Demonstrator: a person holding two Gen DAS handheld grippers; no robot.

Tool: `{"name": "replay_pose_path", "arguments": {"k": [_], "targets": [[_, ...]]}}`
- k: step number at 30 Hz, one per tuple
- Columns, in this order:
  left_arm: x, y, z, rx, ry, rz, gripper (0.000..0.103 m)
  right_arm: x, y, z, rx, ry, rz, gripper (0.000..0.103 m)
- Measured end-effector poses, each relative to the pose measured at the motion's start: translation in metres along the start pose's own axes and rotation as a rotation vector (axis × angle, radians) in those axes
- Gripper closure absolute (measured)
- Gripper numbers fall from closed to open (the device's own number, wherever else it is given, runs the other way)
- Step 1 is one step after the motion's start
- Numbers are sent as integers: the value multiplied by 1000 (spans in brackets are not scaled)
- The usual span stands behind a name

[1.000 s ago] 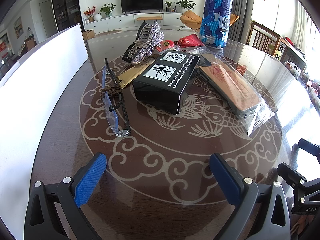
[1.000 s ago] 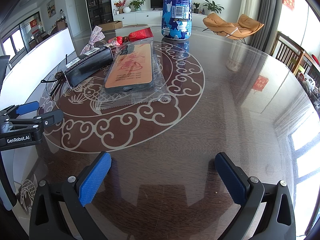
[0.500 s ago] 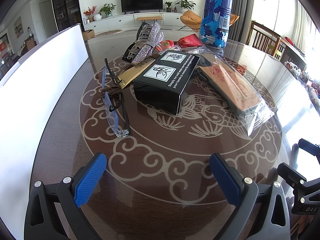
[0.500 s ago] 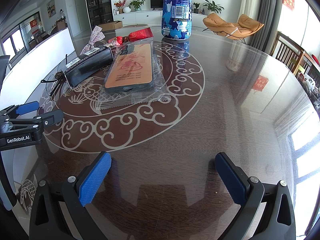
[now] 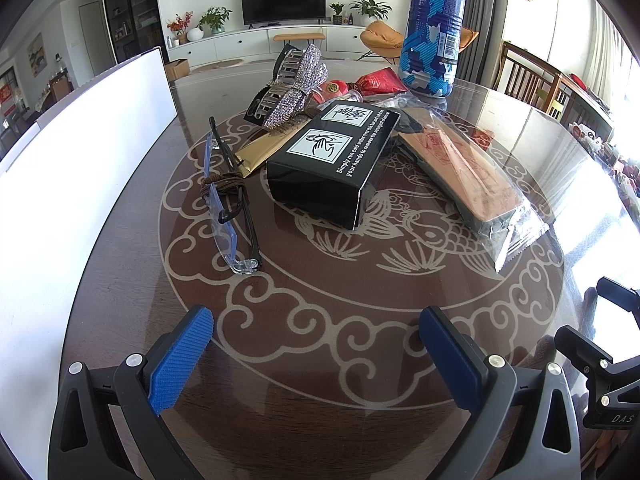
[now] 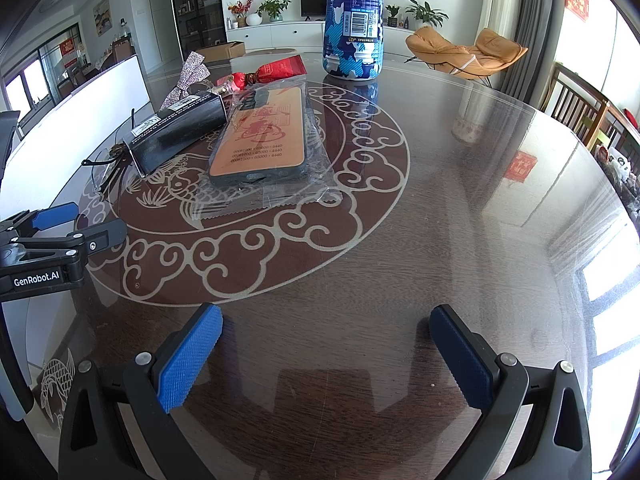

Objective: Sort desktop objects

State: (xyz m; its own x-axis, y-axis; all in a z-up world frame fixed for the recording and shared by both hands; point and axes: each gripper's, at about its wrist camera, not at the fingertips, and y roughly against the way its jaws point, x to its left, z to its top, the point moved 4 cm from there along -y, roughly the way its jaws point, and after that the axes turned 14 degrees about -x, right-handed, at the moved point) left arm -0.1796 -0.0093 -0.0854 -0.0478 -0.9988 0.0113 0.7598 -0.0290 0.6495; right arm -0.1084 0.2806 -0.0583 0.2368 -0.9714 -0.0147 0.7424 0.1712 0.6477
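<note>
A black box (image 5: 334,164) lies mid-table, also in the right wrist view (image 6: 176,134). Left of it lie glasses (image 5: 228,204) with a brown cord. A phone case in a clear bag (image 5: 464,176) lies to its right, also in the right wrist view (image 6: 262,138). Behind are a glittery hair clip (image 5: 294,84), a gold packet (image 5: 260,150), a red packet (image 5: 380,80) and a blue bottle (image 5: 434,24). My left gripper (image 5: 316,354) is open and empty, short of the glasses. My right gripper (image 6: 326,354) is open and empty over bare table.
A white board (image 5: 76,168) stands along the table's left edge. The round glass-topped table (image 6: 460,208) carries a fish and cloud pattern. Wooden chairs (image 5: 536,80) stand at the far right. The left gripper shows at the left of the right wrist view (image 6: 52,236).
</note>
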Motion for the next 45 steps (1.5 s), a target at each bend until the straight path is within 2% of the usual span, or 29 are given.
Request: {"name": "replay_pose_path", "arguments": {"k": [12, 14, 17, 19, 22, 25, 29, 34, 35, 36, 38, 42, 45], "targets": [[0, 0, 0, 0, 1, 0, 0, 0, 1, 0, 0, -3, 2, 0], [0, 0, 0, 0, 1, 0, 0, -3, 4, 5, -21, -26, 54, 0], [0, 0, 0, 0, 1, 0, 0, -5, 18, 39, -148, -1, 103, 0], [0, 0, 0, 0, 1, 0, 0, 3, 10, 71, -177, 43, 154, 0], [0, 0, 0, 0, 1, 1, 0, 24, -37, 100, -55, 97, 229, 0], [0, 0, 0, 0, 1, 1, 0, 43, -78, 107, 39, 144, 224, 0], [0, 0, 0, 0, 1, 1, 0, 58, -115, 101, 105, 185, 186, 0], [0, -1, 2, 0, 2, 1, 0, 54, -123, 104, 86, 144, 160, 1], [0, -1, 2, 0, 2, 1, 0, 53, -120, 103, 77, 148, 166, 6], [0, 0, 2, 0, 2, 1, 0, 51, -115, 102, 63, 151, 172, 17], [0, 0, 2, 0, 2, 1, 0, 44, -103, 95, 53, 150, 180, 27], [0, -1, 2, 0, 2, 1, 0, 18, -64, 61, 28, 155, 183, 27], [0, 0, 2, 0, 3, 1, 0, -14, -24, 27, 11, 121, 143, 26]]}}
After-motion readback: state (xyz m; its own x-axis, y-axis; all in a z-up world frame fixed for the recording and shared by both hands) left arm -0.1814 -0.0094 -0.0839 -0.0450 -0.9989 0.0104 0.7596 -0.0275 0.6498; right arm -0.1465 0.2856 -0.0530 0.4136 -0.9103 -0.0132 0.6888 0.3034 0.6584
